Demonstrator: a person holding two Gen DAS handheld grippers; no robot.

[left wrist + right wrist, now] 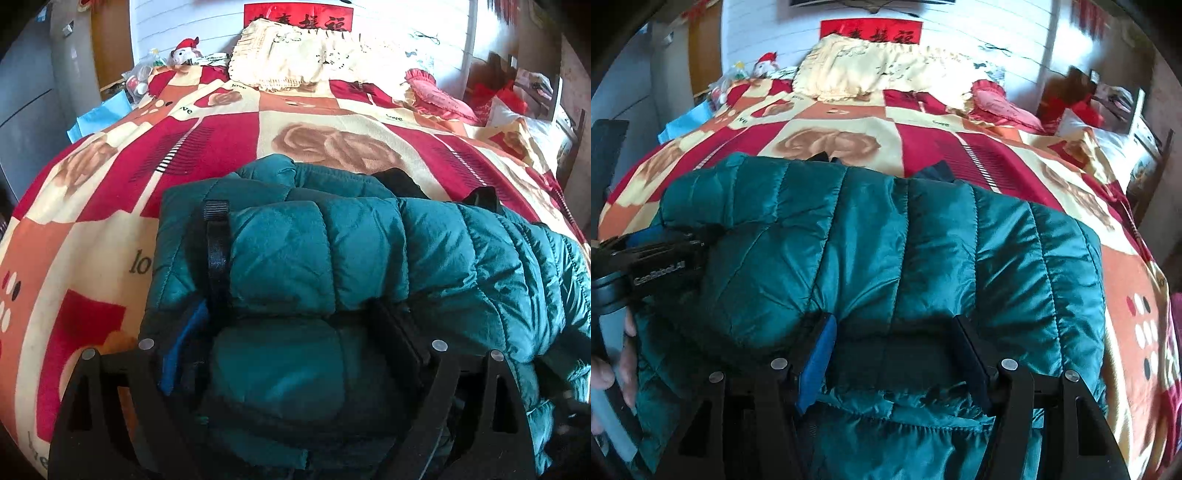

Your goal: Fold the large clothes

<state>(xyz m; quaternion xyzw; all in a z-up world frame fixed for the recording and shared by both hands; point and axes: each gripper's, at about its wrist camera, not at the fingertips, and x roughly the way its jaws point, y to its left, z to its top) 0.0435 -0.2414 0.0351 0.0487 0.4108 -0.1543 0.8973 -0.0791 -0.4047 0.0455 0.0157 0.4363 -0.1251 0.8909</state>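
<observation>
We see the teal puffer jacket point(369, 251) on the bedspread point(229, 144). Left claw point(295, 295) stands open around a fold; right claw point(897, 343) clamps the jacket's hem.

You have the teal quilted puffer jacket point(369, 251) lying folded and bunched on the bed, its padding bulging between both grippers' fingers.

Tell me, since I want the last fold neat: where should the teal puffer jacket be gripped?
Grip the teal puffer jacket along its near hem edge, coming from the near side of the bed. That edge is thin and hangs free; the quilted body above is too bulky for the jaws.
</observation>
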